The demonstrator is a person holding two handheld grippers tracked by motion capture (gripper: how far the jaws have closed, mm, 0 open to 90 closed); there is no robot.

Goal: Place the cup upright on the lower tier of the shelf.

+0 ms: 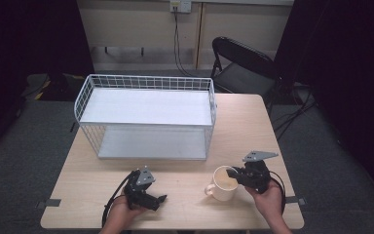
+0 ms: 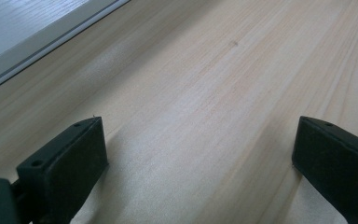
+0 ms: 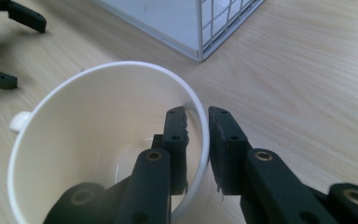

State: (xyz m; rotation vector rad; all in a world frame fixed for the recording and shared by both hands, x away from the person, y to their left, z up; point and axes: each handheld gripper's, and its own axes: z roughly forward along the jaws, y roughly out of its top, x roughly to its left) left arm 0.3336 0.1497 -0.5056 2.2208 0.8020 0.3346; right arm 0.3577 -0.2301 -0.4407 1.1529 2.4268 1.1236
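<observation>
A cream mug (image 1: 222, 185) stands upright near the table's front right, its handle pointing left. My right gripper (image 1: 233, 172) comes at it from the right and is shut on its rim. In the right gripper view one jaw sits inside the mug (image 3: 88, 121) and the other outside, and my right gripper (image 3: 198, 116) pinches the thin wall between them. The mug looks empty. My left gripper (image 1: 161, 200) rests low at the front left, open. In its own view my left gripper (image 2: 200, 154) has only bare wood between its jaws.
A white wire rack (image 1: 146, 83) with two shelves stands at the table's back centre; its corner (image 3: 214, 28) lies just beyond the mug. A black folding chair (image 1: 243, 63) stands behind the wooden table (image 1: 253, 122). The other gripper (image 3: 9, 46) shows at far left, beyond the mug.
</observation>
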